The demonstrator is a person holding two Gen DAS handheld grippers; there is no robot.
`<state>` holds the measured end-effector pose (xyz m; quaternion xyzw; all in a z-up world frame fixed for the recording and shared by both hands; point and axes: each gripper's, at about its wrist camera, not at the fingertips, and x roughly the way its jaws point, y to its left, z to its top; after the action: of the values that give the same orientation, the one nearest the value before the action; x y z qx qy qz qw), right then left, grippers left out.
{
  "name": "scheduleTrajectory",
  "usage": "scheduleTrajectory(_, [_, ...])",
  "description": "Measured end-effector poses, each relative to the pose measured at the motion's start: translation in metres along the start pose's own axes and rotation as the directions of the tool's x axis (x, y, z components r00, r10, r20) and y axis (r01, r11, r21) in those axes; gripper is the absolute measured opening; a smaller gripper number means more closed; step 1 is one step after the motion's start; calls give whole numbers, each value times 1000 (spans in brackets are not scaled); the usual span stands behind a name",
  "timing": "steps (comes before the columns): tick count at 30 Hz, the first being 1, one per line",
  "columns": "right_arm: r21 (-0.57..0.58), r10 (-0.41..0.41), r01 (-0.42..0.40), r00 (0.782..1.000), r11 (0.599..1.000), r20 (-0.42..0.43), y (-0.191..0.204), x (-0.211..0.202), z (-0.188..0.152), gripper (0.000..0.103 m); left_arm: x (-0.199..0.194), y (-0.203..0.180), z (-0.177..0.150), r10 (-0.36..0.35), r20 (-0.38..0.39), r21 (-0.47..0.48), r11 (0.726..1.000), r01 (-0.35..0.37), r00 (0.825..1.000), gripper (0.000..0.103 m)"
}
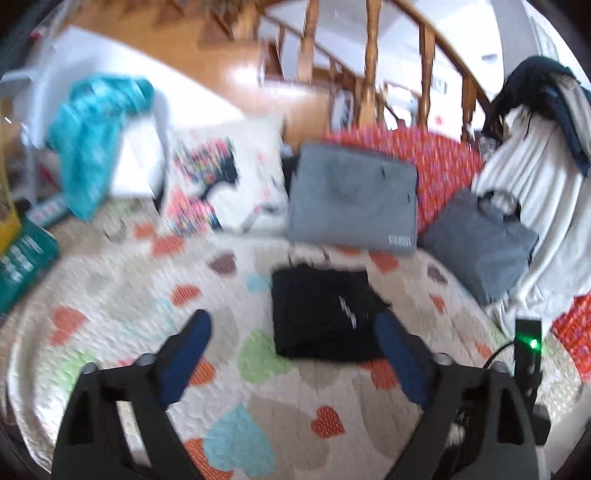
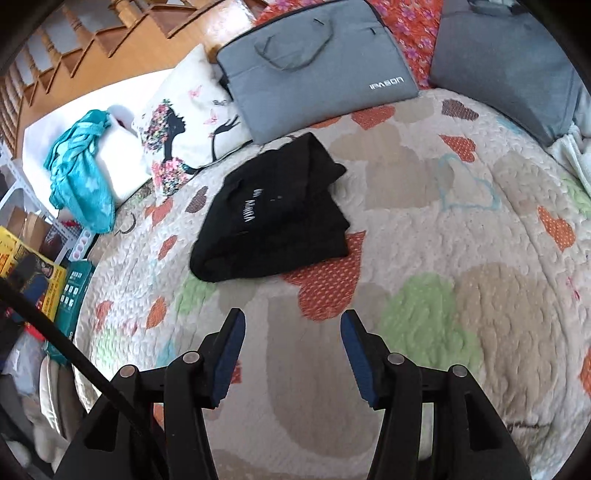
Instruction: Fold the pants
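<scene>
The black pants (image 2: 273, 218) are lying folded into a compact bundle on the heart-patterned quilt (image 2: 443, 295) covering the bed, with white lettering showing on the upper layer. The bundle is sitting just in front of a grey laptop bag (image 2: 314, 62), close to its near edge; whether the two are touching cannot be told. A white cushion printed with a woman's silhouette (image 2: 184, 136) is resting to the left of the bag, and a teal cloth (image 2: 79, 170) is draping over a white surface further left. A second grey bag (image 2: 506, 70) is sitting at the far right, partly over a red floral cover (image 2: 410, 26). The right hand-held gripper (image 2: 293, 321) is hovering above the quilt, near the pants but clear of them, its blue-padded fingers spread apart and grasping nothing. The left wrist view is motion-blurred; there the left hand-held gripper (image 1: 291, 325) is likewise standing released, its fingers wide apart, with the pants (image 1: 321, 314) appearing between and beyond the fingertips, the right-hand finger overlapping the bundle's edge in the picture. Contact there cannot be determined. A wooden stair railing (image 1: 369, 66) is showing behind the bed.
</scene>
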<state>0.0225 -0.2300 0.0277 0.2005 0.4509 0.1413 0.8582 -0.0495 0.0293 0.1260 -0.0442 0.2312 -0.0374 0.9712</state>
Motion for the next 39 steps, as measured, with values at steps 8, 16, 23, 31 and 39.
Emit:
scheduleTrajectory(8, [-88,2,3,998,996,61,35,-27,-4,65,-46,3,14,166,121,-35,986,-163,979,103])
scheduleTrajectory(16, [-41,-36,38,999,998,39,22,-25,-11,66,-20,9,-8,174,-85,-33,984,-177,981,103])
scheduleTrajectory(23, [-23,-63,63,998,998,12,14,-18,-13,66,0,-2,-28,145,-195,-4,989,-148,970,103])
scheduleTrajectory(31, [-33,-74,73,997,997,-15,14,-8,-16,66,12,-6,-34,142,-236,17,990,-142,961,103])
scheduleTrajectory(39, [-30,-86,85,995,996,-41,11,1,-19,67,25,-8,-41,141,-291,36,990,-137,946,103])
